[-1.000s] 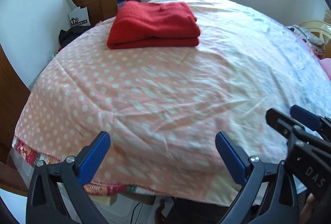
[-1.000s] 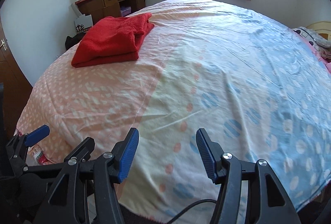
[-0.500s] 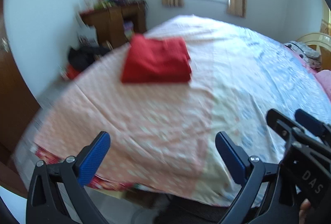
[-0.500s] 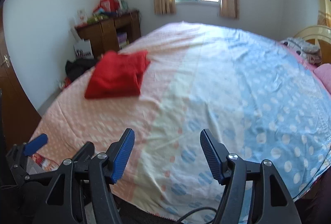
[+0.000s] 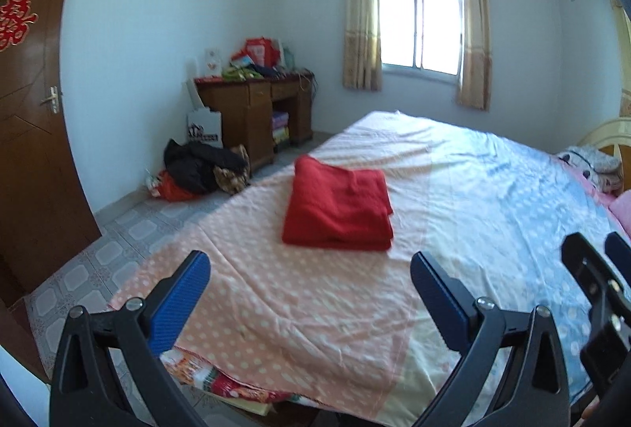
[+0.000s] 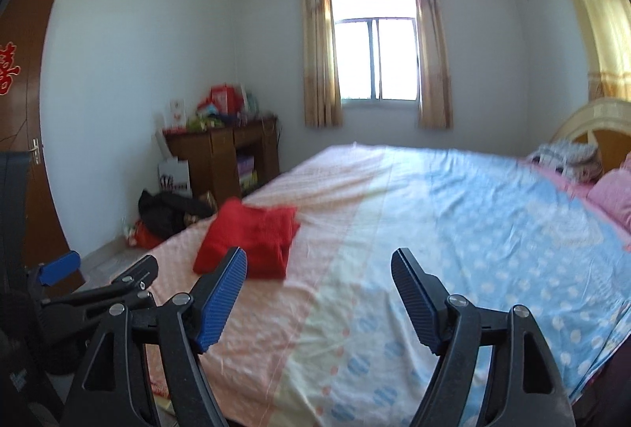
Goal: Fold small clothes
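hovering above the near edge of the bed (image 5: 493, 190), the left gripper (image 5: 309, 275) gapes wide and empty; the right gripper (image 6: 319, 271), jaws just widening, grips nothing. the folded red garment (image 5: 339, 204) lies on the pink dotted cover beyond them, well apart.

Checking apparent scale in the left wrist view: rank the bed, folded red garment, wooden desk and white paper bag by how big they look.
1. bed
2. and 3. folded red garment and wooden desk: look similar, and the desk stands farther off, so unranked
4. white paper bag
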A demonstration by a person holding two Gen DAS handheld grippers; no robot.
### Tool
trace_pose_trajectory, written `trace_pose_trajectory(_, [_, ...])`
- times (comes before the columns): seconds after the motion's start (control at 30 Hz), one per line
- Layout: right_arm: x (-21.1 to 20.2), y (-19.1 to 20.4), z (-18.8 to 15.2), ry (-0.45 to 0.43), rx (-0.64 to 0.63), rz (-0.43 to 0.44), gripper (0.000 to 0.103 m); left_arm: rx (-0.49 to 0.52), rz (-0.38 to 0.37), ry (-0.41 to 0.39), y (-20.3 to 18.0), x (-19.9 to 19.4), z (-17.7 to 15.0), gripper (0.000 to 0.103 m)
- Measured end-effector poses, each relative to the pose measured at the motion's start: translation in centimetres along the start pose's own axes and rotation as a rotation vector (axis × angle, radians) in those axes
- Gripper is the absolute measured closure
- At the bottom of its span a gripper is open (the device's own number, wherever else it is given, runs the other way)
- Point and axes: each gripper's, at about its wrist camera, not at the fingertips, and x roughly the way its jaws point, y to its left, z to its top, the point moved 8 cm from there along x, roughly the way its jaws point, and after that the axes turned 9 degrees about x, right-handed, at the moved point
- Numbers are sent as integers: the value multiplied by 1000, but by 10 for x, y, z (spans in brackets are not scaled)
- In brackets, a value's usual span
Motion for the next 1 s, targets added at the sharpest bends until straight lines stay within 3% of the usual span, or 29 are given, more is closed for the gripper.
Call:
trace_pose_trajectory(0.17, [-17,3,12,-79,17,24,18,-7,29,-58,8,-15,11,0])
trace_pose_trajectory(0.4, [-22,-2,16,-95,40,27,17,43,78,-112,5,-27,19,0])
trace_pose_trajectory(1.0, [-14,-18,10,-62,90,-3,17,82,67,-97,-7,-25,16,0])
